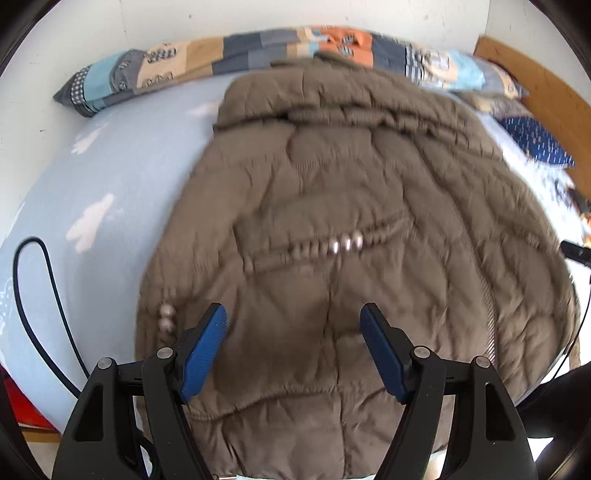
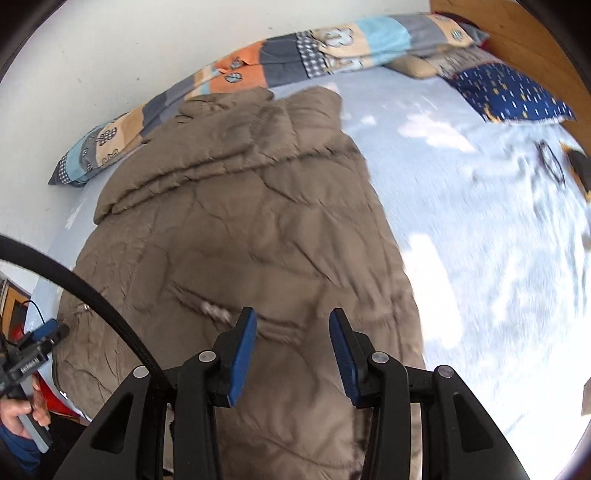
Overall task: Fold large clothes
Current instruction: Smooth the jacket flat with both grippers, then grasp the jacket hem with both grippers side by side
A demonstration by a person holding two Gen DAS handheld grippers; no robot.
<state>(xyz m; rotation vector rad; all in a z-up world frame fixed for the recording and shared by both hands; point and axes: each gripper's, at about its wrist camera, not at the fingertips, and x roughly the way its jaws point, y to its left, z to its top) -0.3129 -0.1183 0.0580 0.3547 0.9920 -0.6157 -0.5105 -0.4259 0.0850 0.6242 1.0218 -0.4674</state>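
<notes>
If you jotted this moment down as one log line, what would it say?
left tool: open, empty | right tool: open, empty | brown jacket: on bed sheet, unheld

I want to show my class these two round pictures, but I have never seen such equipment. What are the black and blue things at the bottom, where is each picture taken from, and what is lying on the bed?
No robot here: a person carries hand-held tongs in each hand, each with a wide-angle camera looking along its fingers. One picture comes from the left tongs, the other from the right tongs. Both pairs stand open and hold nothing. Below them a brown padded jacket lies on a light blue bedsheet. A patchwork blanket lies along the wall, a dark blue pillow by the wooden headboard.
</notes>
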